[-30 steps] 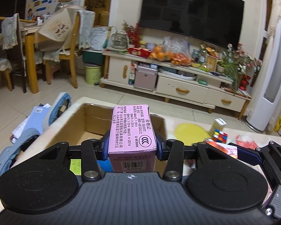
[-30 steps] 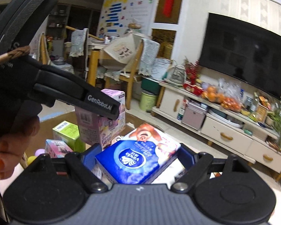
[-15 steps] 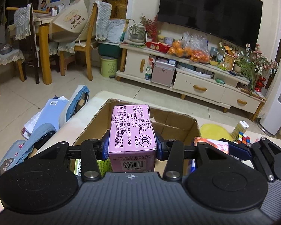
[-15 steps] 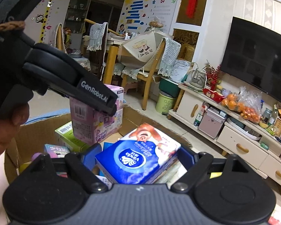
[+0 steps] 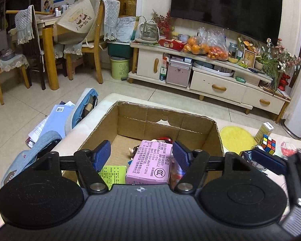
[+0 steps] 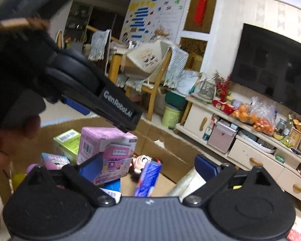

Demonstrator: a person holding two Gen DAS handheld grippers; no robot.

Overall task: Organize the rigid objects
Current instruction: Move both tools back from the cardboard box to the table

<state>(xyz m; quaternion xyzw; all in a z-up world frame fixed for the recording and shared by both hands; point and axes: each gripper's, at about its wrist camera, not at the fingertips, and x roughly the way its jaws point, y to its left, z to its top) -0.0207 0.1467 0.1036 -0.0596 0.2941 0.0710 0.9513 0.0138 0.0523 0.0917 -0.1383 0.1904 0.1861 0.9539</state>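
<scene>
Both grippers have let go since half a second ago: pink box and blue tissue pack are now down in the carton, no longer clamped.

Left view, left to right: green box (image 5: 112, 173) on the carton floor, pink box (image 5: 152, 165) just beside it, lying flat with its label side up. Left gripper (image 5: 141, 155) hangs over the pink box, jaws spread wide, pads clear of it on both sides. Doll (image 5: 162, 140) sits behind the pink box. Carton (image 5: 164, 120) rests on the desk (image 5: 248, 132); yellow mat (image 5: 236, 138) and cube (image 5: 267, 144) lie on the desk right of the carton wall.

Right view, left to right: left gripper's body fills the upper left. Below it the green box, then the pink box, then the doll's head. Tissue pack (image 6: 148, 177) stands tilted on edge in the carton, just right of the doll. Right gripper (image 6: 148, 165) is wide open above it, nothing between the pads.
</scene>
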